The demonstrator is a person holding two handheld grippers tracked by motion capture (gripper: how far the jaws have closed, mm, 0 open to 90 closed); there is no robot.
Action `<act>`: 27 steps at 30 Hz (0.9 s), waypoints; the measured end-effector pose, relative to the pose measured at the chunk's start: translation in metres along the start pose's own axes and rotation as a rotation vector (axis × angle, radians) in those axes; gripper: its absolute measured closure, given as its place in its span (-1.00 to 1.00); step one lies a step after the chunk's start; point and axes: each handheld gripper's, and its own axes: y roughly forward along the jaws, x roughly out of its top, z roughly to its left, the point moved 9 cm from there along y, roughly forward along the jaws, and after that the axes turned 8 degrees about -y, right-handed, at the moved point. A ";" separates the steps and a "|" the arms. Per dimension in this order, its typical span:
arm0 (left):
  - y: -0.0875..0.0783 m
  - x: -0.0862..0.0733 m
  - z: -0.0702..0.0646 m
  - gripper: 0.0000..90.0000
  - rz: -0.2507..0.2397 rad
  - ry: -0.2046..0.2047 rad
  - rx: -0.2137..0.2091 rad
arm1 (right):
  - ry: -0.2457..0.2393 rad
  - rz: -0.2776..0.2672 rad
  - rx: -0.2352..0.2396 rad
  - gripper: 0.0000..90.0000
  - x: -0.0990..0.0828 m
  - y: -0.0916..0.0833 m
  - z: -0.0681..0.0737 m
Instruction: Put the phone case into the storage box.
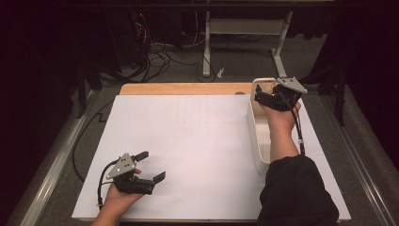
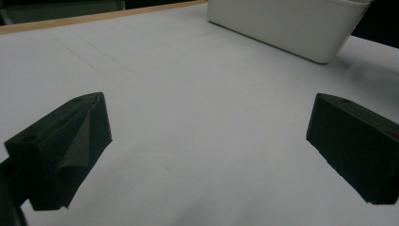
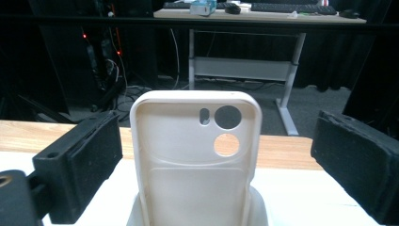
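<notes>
Two black jaws of the right gripper (image 3: 214, 155) stand wide apart on either side of a cream phone case (image 3: 195, 155), touching neither edge. That case, smooth moulded plastic with rounded corners and round camera cut-outs, stands upright at the far end of a long white bin (image 1: 256, 136). Well to the bin's left, the left gripper (image 1: 153, 165) hovers over the matte white sheet (image 1: 188, 141), its foam-padded jaws spread and empty.

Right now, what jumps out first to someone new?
The cream phone case standing upright at the far end of the white bin, right side of the table, between the open jaws of the right hand-held gripper, untouched. The left hand-held gripper is open over the bare white sheet, near left.
</notes>
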 end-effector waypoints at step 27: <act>0.002 0.000 -0.001 -0.96 0.016 0.010 0.013 | 0.011 -0.019 0.099 -0.97 -0.003 -0.038 0.007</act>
